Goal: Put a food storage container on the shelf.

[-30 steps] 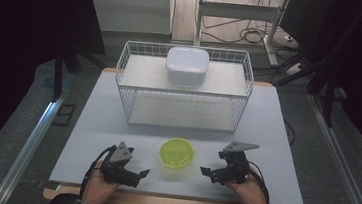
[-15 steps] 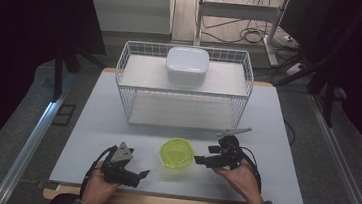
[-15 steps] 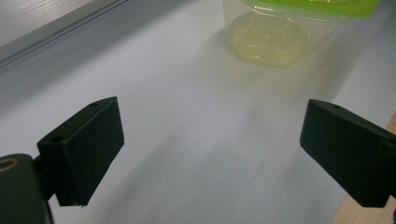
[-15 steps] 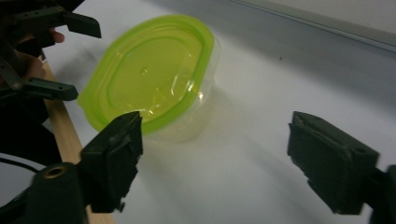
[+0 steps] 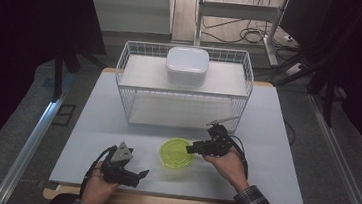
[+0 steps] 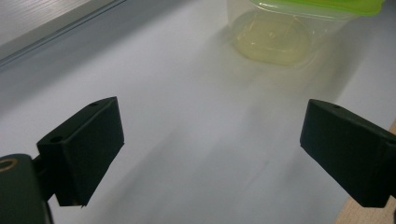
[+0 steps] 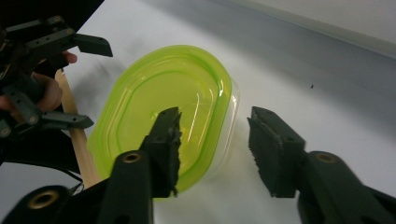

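right gripper (image 5: 195, 147): jaws closing, 1 over container (image 5: 176, 153) lid, rim between, not pinching | left gripper (image 5: 141, 174): jaws spread, near container

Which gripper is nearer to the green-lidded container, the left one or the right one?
The right gripper: its jaws straddle the rim of the green-lidded container, having just been closing. The left gripper lies apart, open, toward the table's near edge.
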